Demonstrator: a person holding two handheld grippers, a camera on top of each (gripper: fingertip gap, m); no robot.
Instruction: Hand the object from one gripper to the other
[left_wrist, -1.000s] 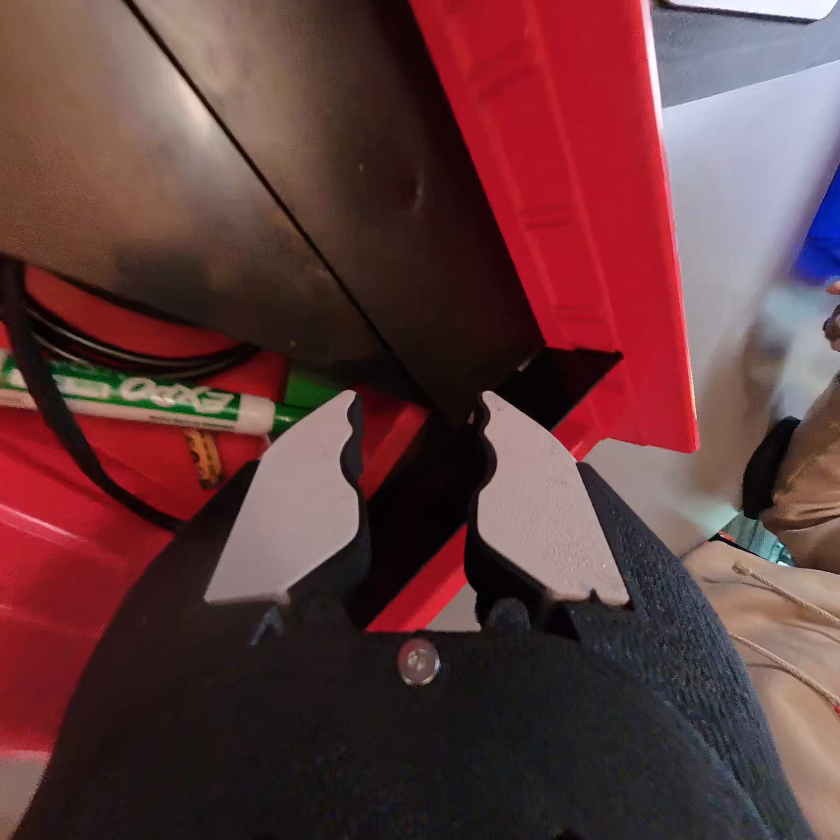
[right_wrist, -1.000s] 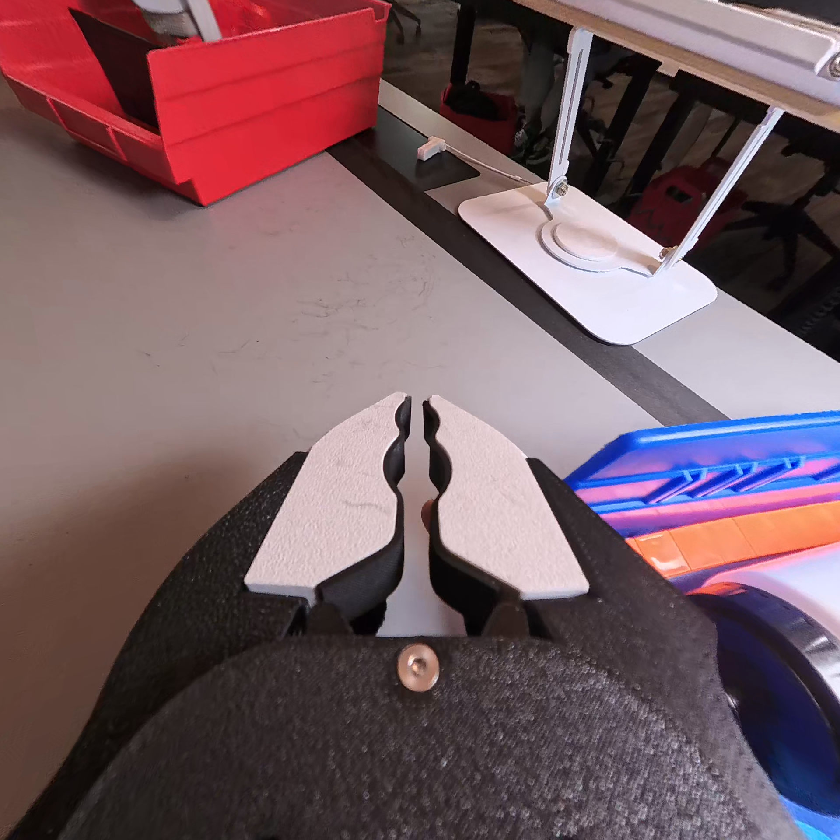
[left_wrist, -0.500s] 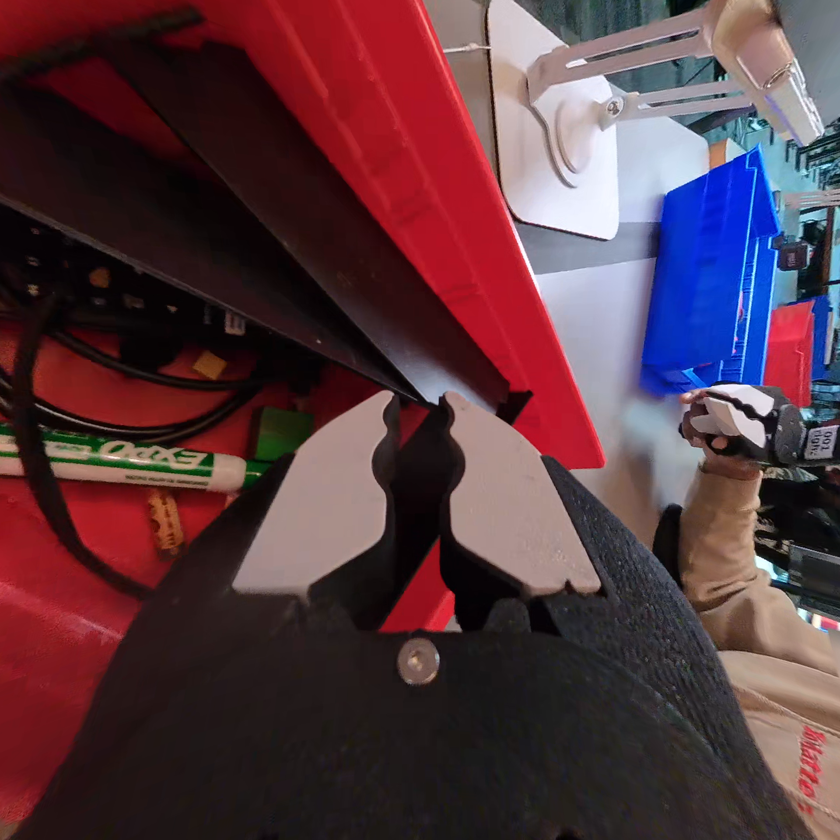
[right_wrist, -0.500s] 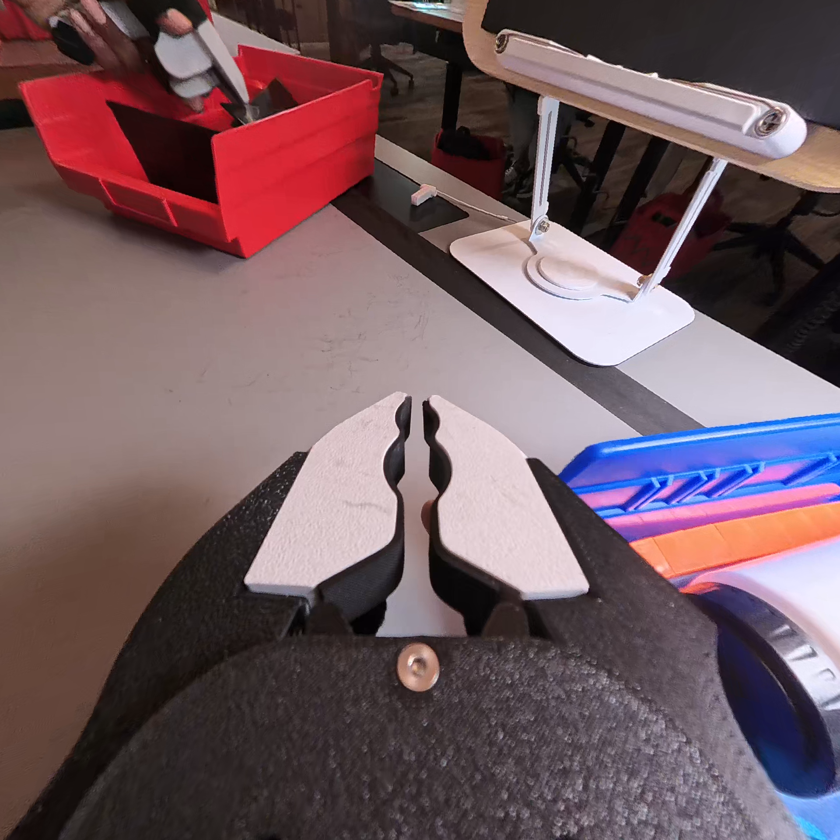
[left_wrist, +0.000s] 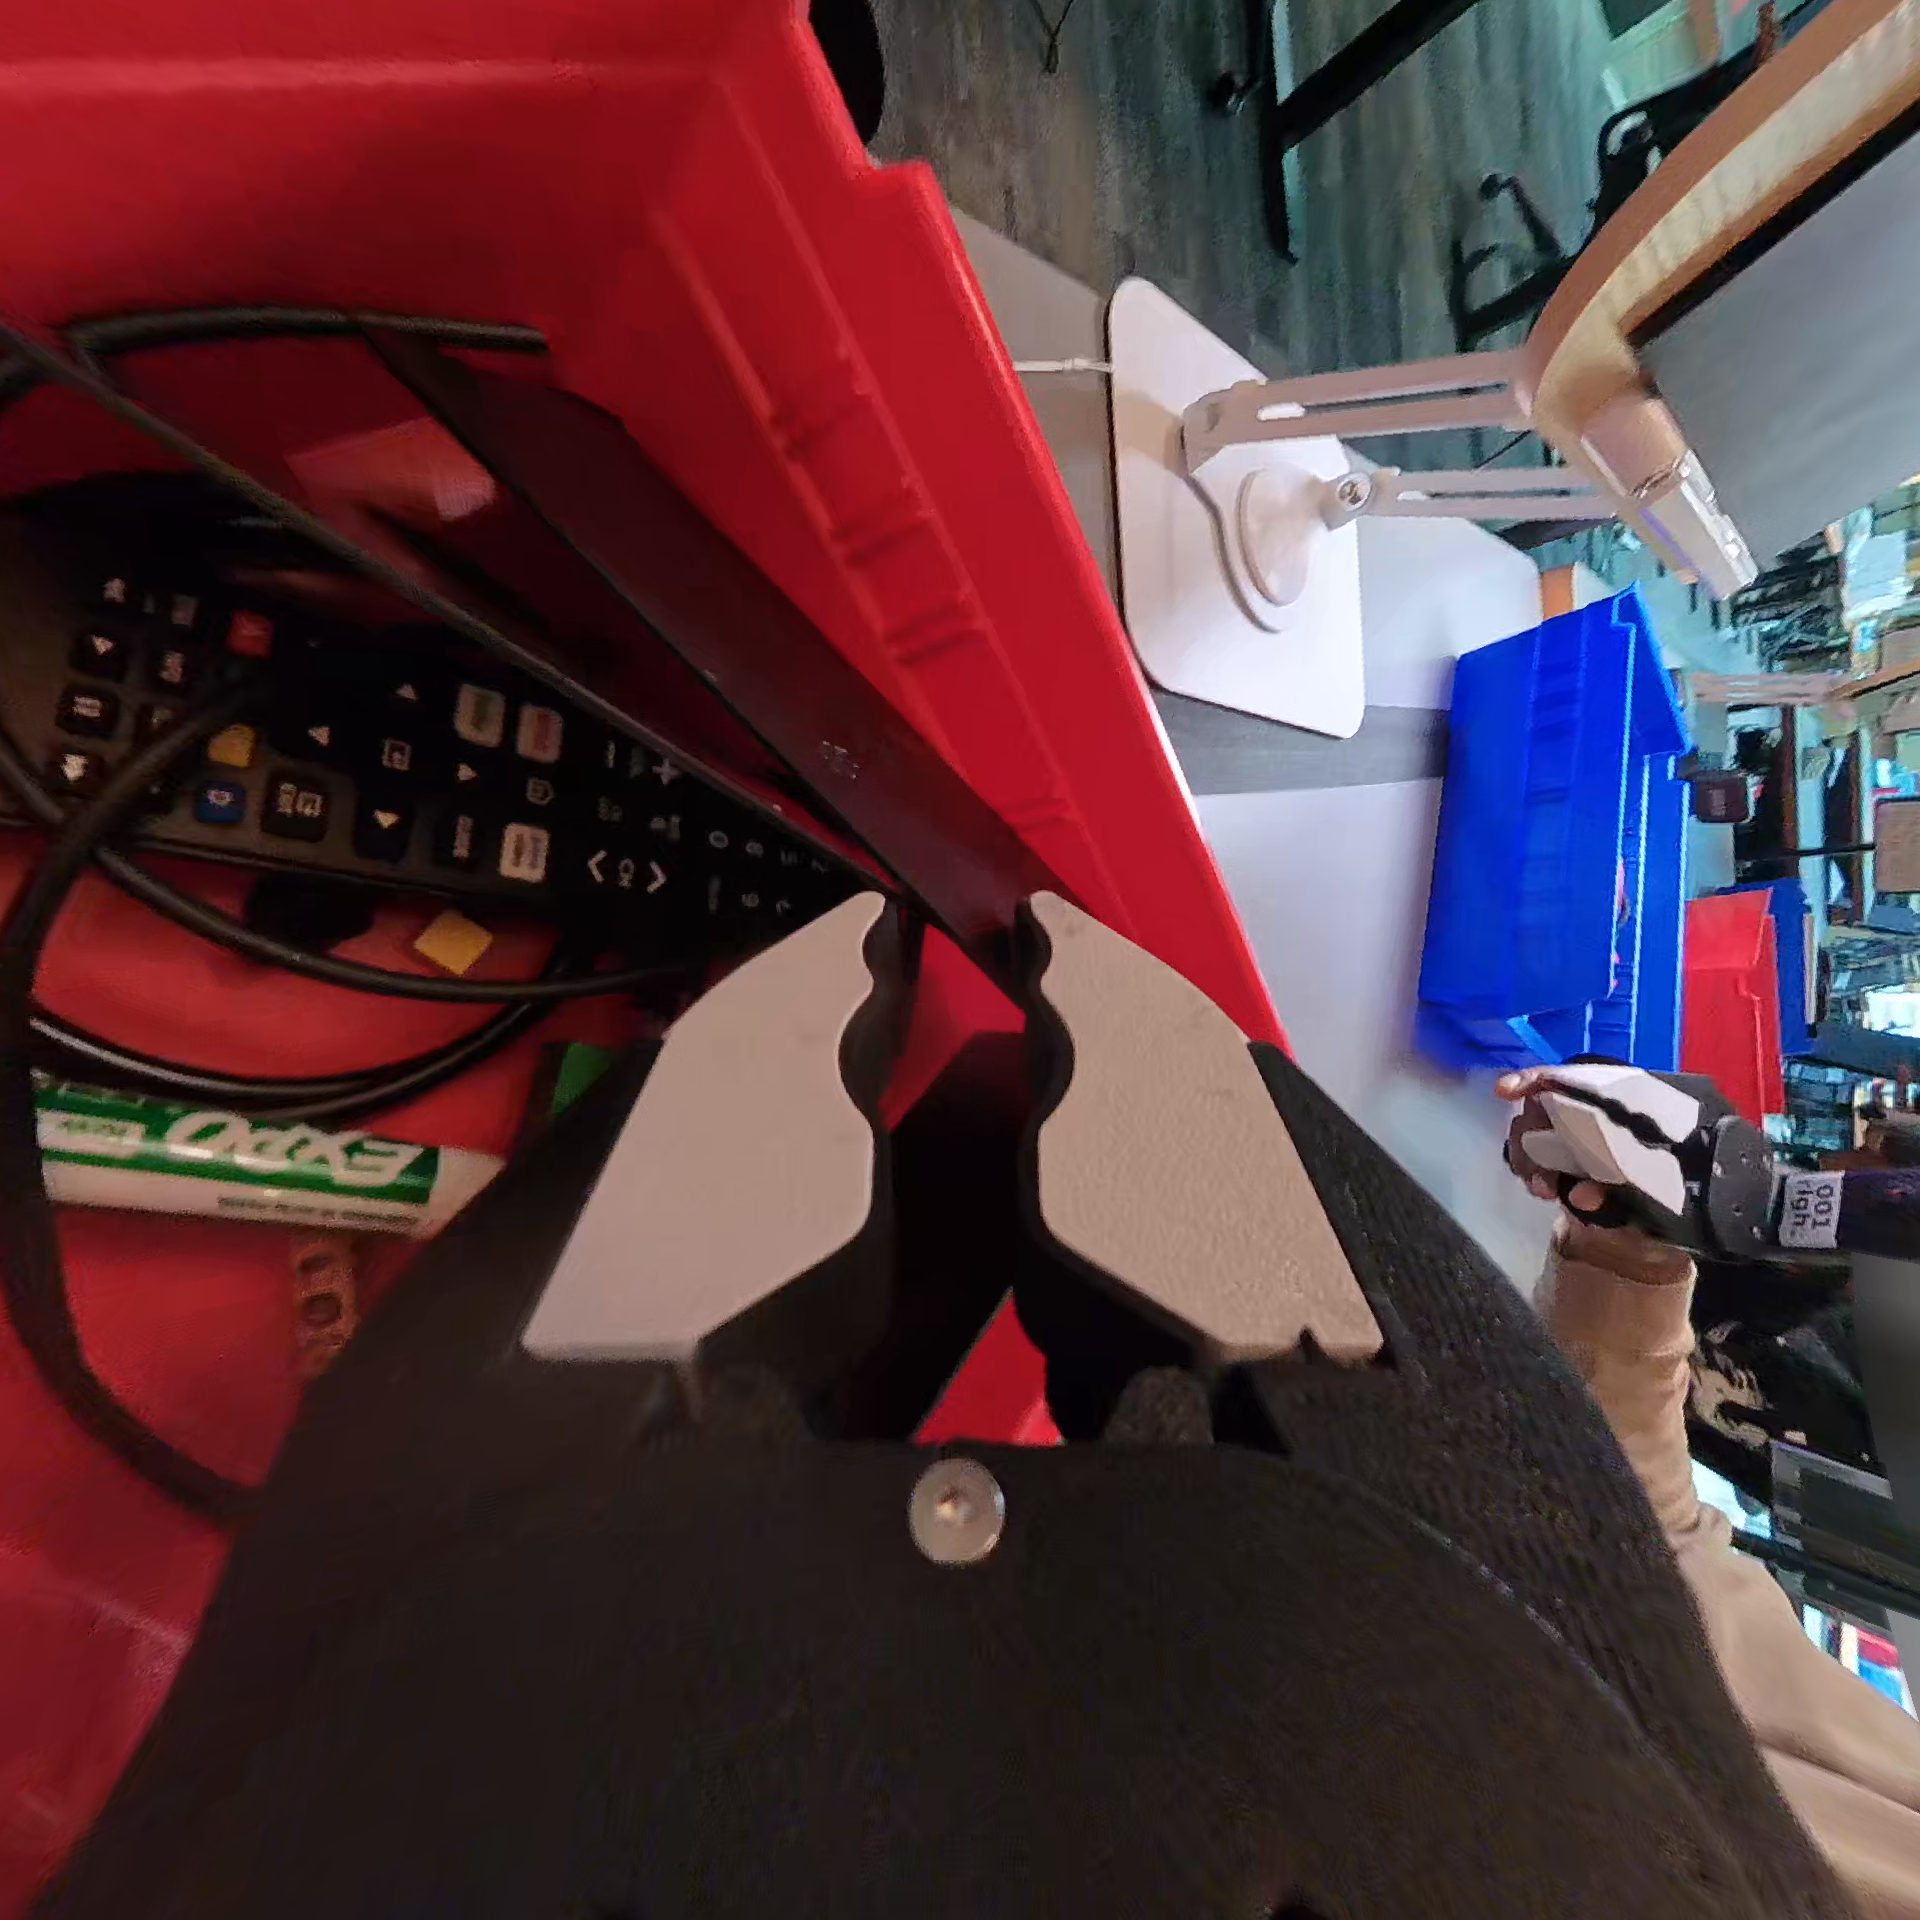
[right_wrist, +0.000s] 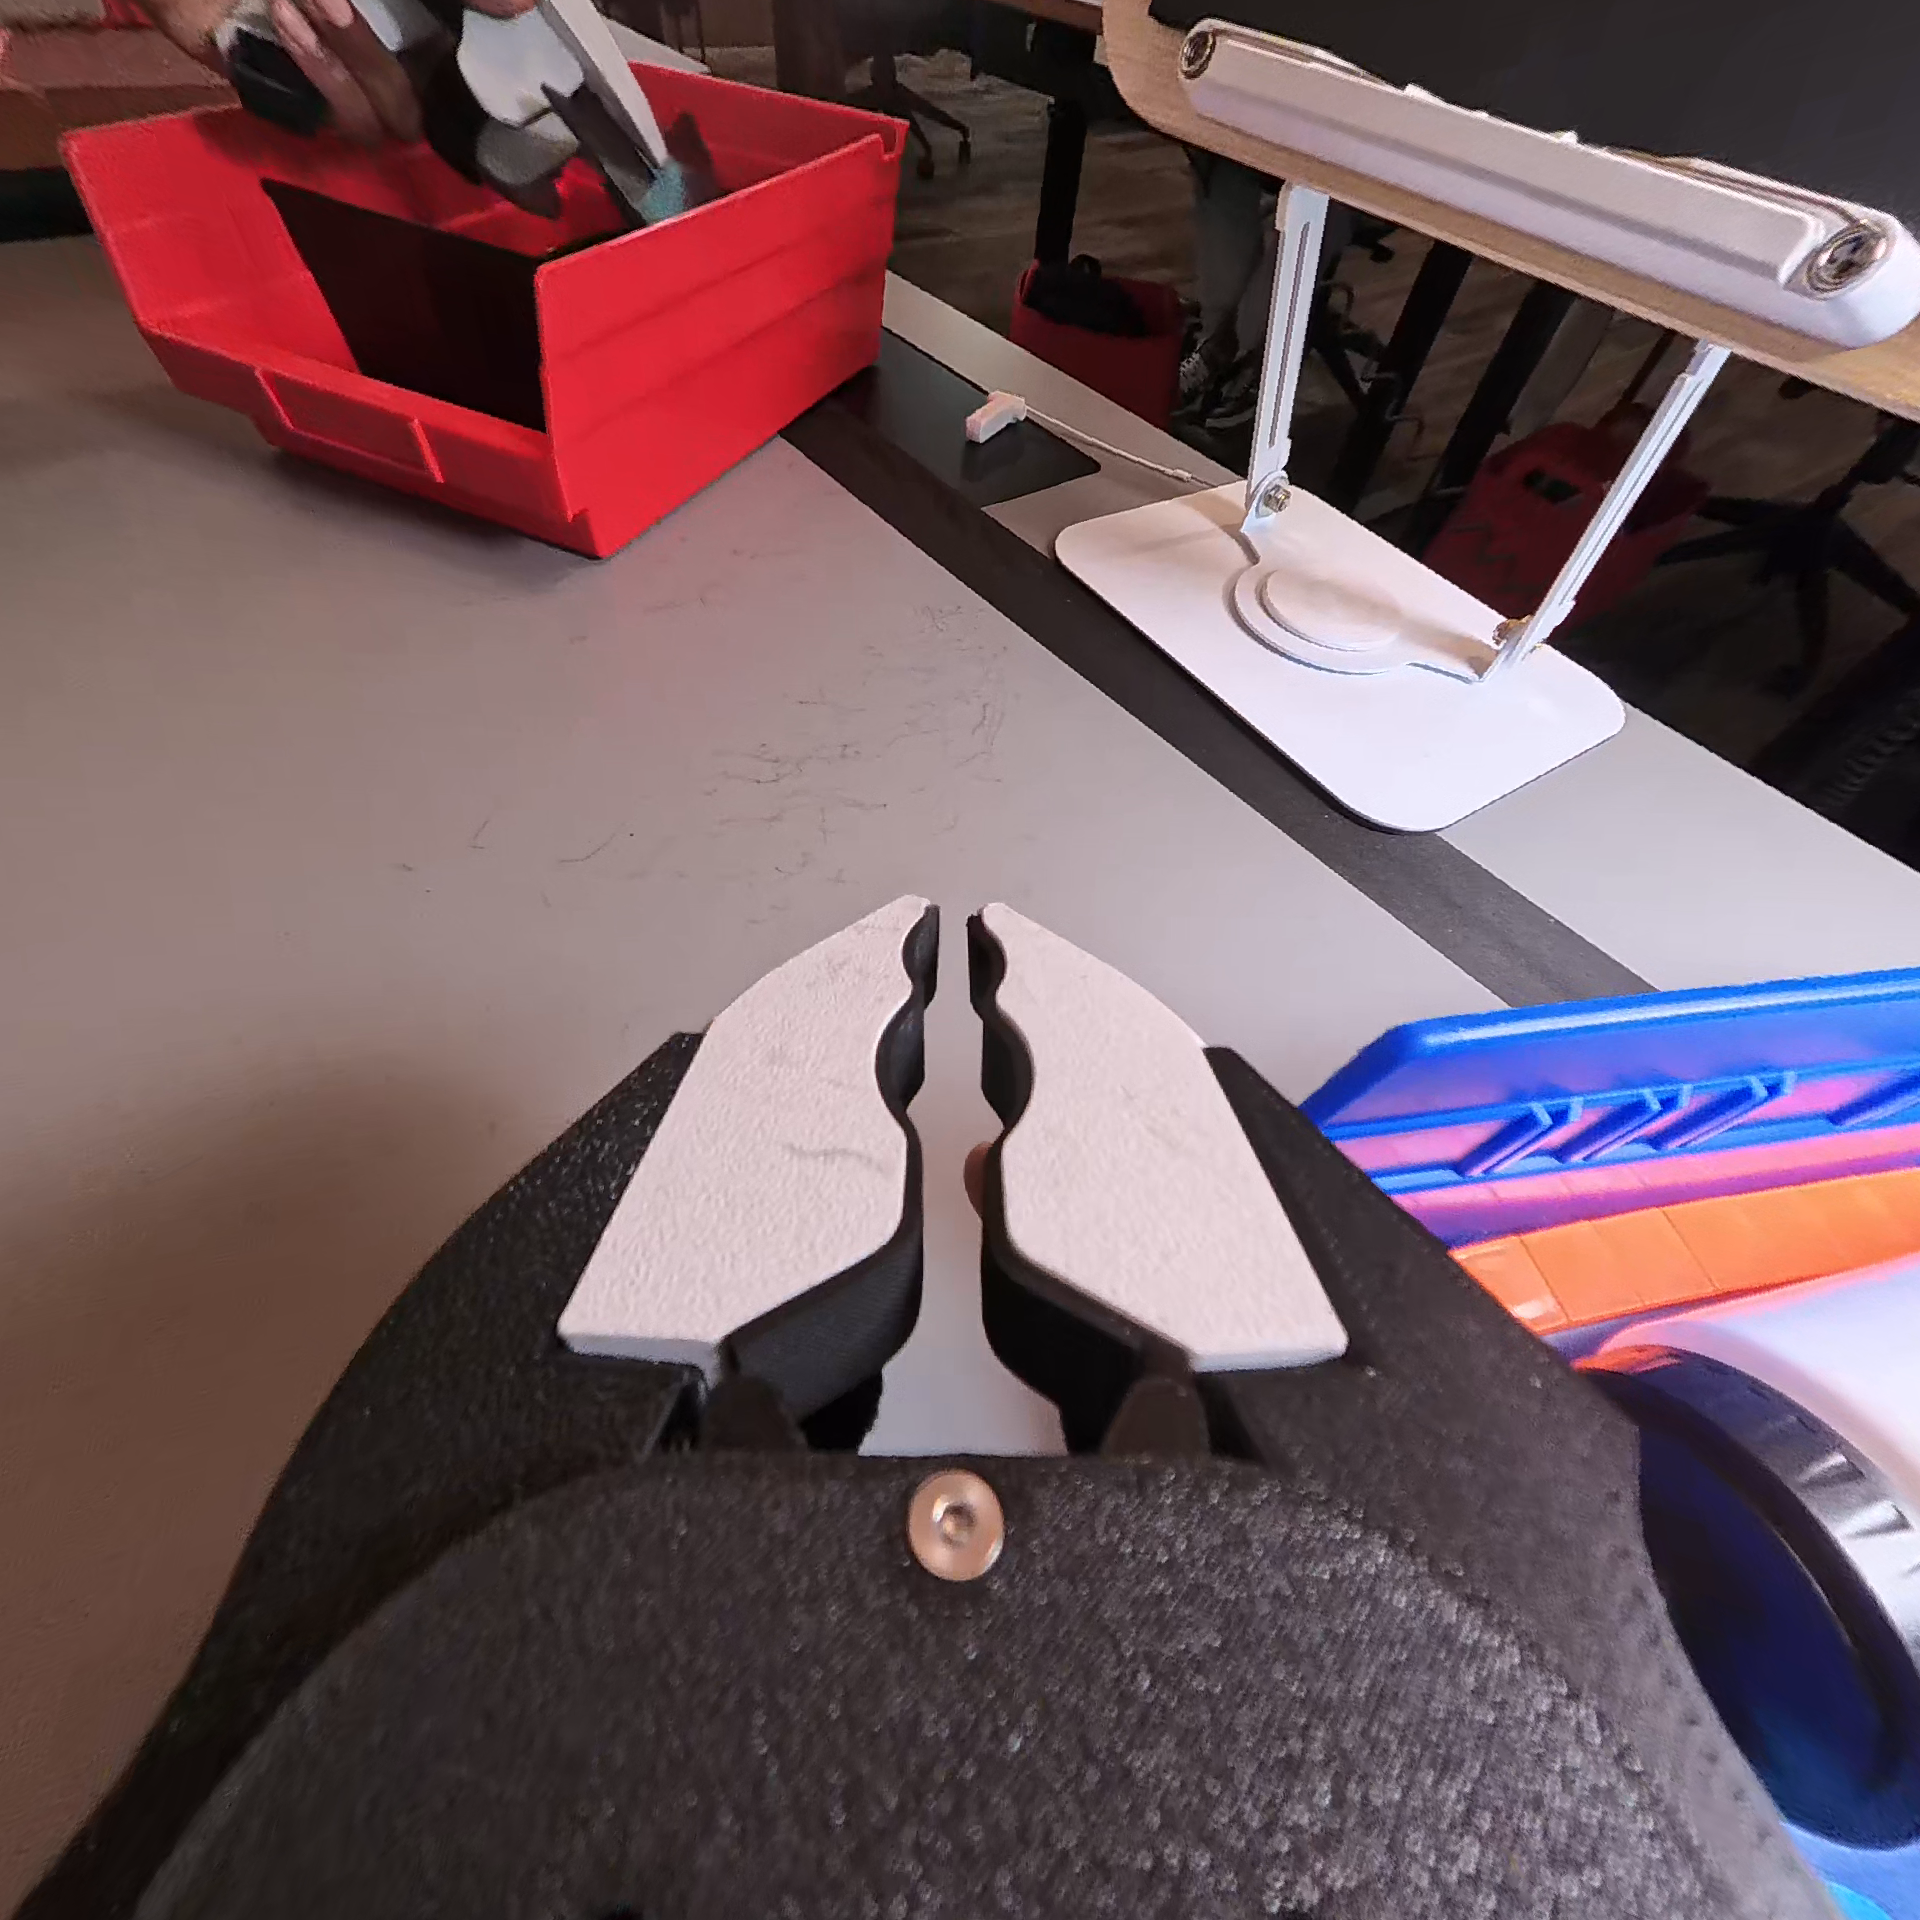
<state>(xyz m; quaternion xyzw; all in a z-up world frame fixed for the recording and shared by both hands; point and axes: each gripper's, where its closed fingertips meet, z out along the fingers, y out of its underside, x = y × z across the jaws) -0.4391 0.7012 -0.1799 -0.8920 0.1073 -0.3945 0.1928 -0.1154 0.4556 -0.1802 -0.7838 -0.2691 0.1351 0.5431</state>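
Observation:
My left gripper (left_wrist: 956, 920) is inside a red bin (left_wrist: 831, 416), shut on the edge of a thin black flat panel (left_wrist: 675, 623) that runs up and left from the fingertips along the bin's wall. In the right wrist view, the same gripper (right_wrist: 634, 177) shows over the far red bin (right_wrist: 707, 312), held by a hand, and a black flat face (right_wrist: 416, 291) fills the bin's front opening. My right gripper (right_wrist: 953, 914) is shut and empty, low over the grey table (right_wrist: 416, 831). It also shows far off in the left wrist view (left_wrist: 1538, 1122).
The red bin also holds a black remote control (left_wrist: 416, 769), black cables (left_wrist: 260, 935) and a green-and-white marker (left_wrist: 229, 1164). A white stand (right_wrist: 1351, 665) is on the table's far right. A blue bin (right_wrist: 1610, 1081) lies close to my right gripper's right side. The gap from one gripper's tips to the other's is roughly 40 cm.
My left gripper closed from wide open onto the black panel's edge, then tilted and drew back, so the remote came into view. My right gripper stayed shut and tilted up slightly.

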